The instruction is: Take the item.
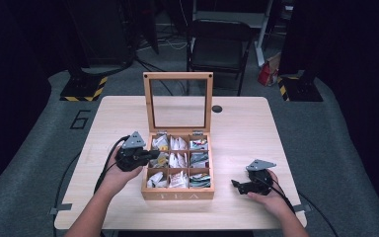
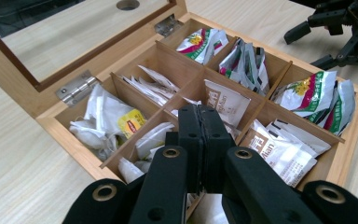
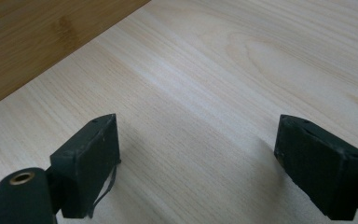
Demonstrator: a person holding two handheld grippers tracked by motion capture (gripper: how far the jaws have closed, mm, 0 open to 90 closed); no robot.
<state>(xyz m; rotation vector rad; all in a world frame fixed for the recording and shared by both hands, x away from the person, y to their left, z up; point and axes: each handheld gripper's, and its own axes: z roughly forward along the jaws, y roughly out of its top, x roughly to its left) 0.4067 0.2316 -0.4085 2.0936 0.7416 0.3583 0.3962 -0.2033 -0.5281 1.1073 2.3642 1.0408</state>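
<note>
Gleaming glass lid [image 1: 179, 101] — nine-celled bamboo tea box [image 1: 177, 194], crinkly sachets [image 2: 314, 95].

I see a pale wooden tabletop [image 1: 246, 133] standing on grey floor [image 1: 321, 128]. Behind the tabletop stands a black folding chair [image 1: 218, 47]. Left of that chair, a black stand foot with yellow-black hazard tape [image 1: 83, 89] rests on the floor; another [image 1: 298, 89] sits right of it. The surroundings beyond are dark.
</note>
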